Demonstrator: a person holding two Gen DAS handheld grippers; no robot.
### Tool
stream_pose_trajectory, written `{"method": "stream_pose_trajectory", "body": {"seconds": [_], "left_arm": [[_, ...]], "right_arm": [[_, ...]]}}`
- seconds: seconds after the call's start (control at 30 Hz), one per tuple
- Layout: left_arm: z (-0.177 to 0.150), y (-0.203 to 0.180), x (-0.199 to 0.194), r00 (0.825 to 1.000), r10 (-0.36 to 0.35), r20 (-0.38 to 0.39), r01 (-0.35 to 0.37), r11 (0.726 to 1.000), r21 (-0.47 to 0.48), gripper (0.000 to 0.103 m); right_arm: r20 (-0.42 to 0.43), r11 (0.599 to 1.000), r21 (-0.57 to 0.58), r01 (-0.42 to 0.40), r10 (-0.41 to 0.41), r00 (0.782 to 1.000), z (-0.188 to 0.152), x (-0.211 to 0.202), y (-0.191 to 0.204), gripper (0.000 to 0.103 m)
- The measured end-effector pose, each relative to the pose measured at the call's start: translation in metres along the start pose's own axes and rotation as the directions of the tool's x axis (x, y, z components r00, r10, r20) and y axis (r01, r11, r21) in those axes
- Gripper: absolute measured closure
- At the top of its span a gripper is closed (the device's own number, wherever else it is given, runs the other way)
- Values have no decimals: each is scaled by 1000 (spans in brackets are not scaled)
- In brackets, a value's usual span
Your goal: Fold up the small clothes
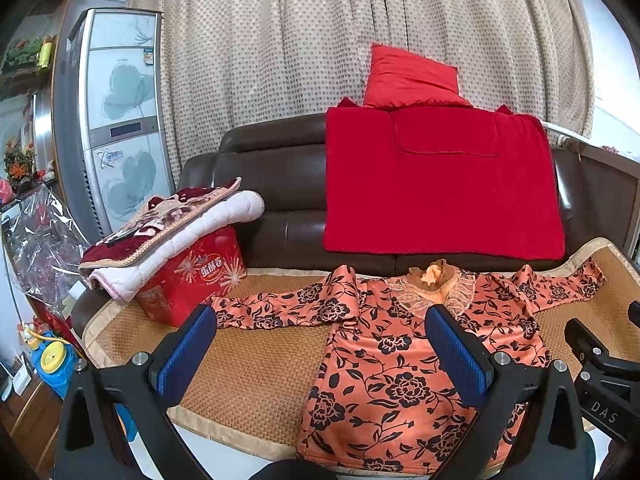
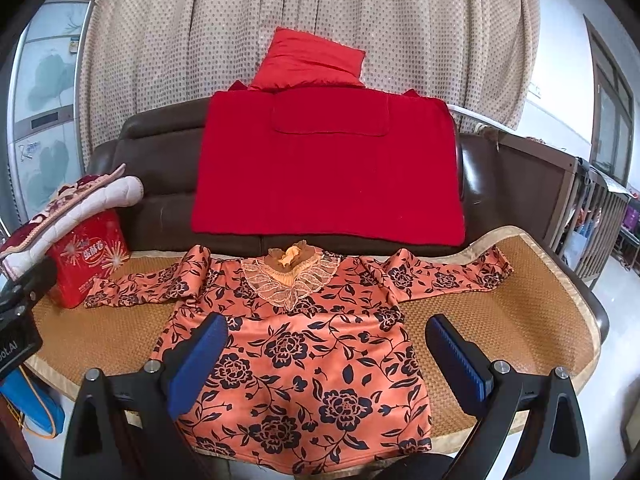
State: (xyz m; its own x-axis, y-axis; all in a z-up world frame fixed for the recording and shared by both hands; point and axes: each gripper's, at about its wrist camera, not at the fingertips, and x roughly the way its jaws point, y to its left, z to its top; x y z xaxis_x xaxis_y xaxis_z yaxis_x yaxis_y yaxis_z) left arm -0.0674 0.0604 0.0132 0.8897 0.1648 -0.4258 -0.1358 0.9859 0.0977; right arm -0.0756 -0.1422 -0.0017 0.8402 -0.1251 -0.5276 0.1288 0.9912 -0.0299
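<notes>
An orange shirt with black flowers (image 1: pixel 400 364) (image 2: pixel 304 364) lies flat, front up, on the woven mat (image 1: pixel 248 368) (image 2: pixel 500 328), both sleeves spread sideways and a lace collar (image 2: pixel 290 276) at the far end. My left gripper (image 1: pixel 322 330) is open and empty, hovering above the shirt's left side and the mat. My right gripper (image 2: pixel 328 338) is open and empty above the shirt's body, near the hem. The right gripper's body shows at the right edge of the left wrist view (image 1: pixel 600 364).
A red gift box (image 1: pixel 192 280) (image 2: pixel 86 258) with folded quilts on top stands at the mat's left end, by the left sleeve. A red blanket (image 1: pixel 440 184) (image 2: pixel 328 168) and red pillow (image 2: pixel 312 60) hang on the brown sofa back. The mat's near edge overhangs the floor.
</notes>
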Motion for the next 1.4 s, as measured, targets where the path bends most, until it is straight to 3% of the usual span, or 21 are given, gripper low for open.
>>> {"method": "stream_pose_trajectory", "body": {"seconds": [0.97,1.13,1.23,1.3,1.37,1.4], "left_arm": [[17,-27,43,999,26,-25,-25,999,30,0],[15,-39,72,997,-18,-70,20,999,35,0],[5,-55,126,976,-96,-194,103,994,25,0],[-7,-69,171,952,-122,-282,129,992,5,0],[-20,-82,213,926,-135,-352,133,991,-29,0],[-25,-89,229,919,-136,-369,129,991,-44,0]], "right_arm": [[-26,998,60,-12,14,1000,30,58,-16,2],[-25,996,81,-25,27,999,29,78,-29,2],[-23,986,144,-88,92,996,25,110,-59,2],[6,966,232,-116,117,993,18,142,-102,2],[2,939,332,-90,95,995,9,177,-149,2],[-38,908,417,-36,57,998,-1,202,-187,2]]}}
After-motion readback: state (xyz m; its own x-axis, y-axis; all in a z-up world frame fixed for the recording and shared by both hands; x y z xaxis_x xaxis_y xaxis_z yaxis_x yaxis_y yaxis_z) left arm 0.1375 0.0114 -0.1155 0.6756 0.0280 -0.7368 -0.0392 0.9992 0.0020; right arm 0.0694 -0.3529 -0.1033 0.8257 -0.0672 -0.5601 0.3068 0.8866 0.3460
